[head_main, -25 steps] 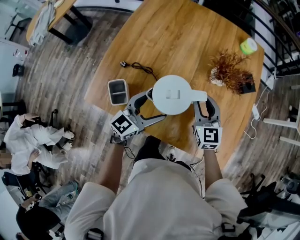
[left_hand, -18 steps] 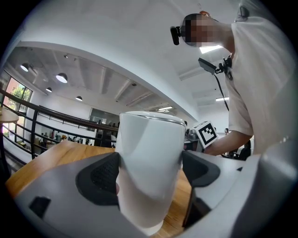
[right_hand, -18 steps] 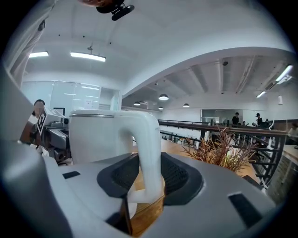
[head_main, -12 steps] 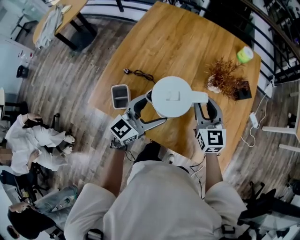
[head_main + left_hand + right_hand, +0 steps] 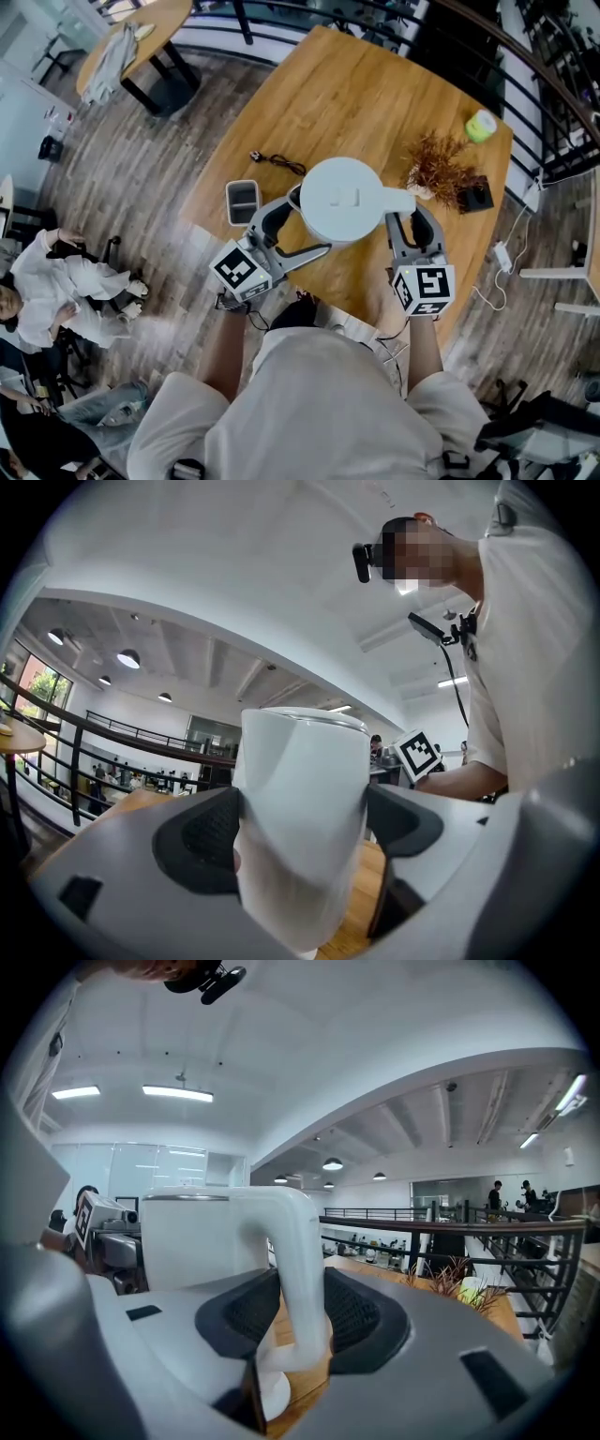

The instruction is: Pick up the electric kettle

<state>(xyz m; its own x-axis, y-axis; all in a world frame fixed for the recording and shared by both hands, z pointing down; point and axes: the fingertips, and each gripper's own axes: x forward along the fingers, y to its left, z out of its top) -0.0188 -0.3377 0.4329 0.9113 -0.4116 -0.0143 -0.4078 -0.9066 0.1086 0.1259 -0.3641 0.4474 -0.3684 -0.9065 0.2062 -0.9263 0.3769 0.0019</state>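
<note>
Comparing the head view with the one a second back: the kettle (image 5: 343, 199) read slightly larger against the table (image 5: 375, 94), and both grippers had come up with it in the same hold. Judged: the lift was under way and the kettle was already clear of the wood, held in the air over the near edge of the table, so the pick-up was all but done and only a steady hold remained. The left gripper (image 5: 300, 227) was clamped across the kettle's body, with both pads pressed on its white wall. The right gripper (image 5: 411, 216) was clamped on the handle (image 5: 295, 1269), which stood upright between its pads. The head view gave only the lid from above and hid any gap below. The left gripper view showed the kettle's lower edge with bare wood beyond it, and the right gripper view showed wood under the handle's foot. Only the head view showed what was left behind on the table: a tray (image 5: 242, 202) and cable (image 5: 281, 162) to the left, and a dried plant (image 5: 439, 167) to the right, all apart from the kettle.
</note>
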